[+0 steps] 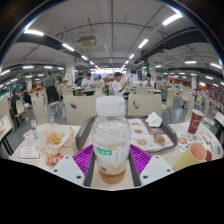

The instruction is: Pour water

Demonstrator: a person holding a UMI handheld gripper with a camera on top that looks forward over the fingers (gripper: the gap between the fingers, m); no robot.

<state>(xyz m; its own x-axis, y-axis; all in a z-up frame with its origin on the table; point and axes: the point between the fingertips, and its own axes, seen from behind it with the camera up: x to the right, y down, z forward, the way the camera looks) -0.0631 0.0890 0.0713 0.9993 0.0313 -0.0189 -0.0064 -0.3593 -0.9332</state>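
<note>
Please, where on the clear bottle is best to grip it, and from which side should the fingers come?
Probably at the straight body below the white cap, where the bottle is widest. It stands upright between the gripper fingers, so close level from its two sides.

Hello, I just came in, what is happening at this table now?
A handheld tool has a clear plastic bottle between its two fingers, whose purple pads lie along both sides of it. The bottle is upright, its white cap on, with little liquid inside. Beyond it lies a tray with food packets, and a red cup stands further off. Nothing is being poured at this moment. The place looks like a canteen.
</note>
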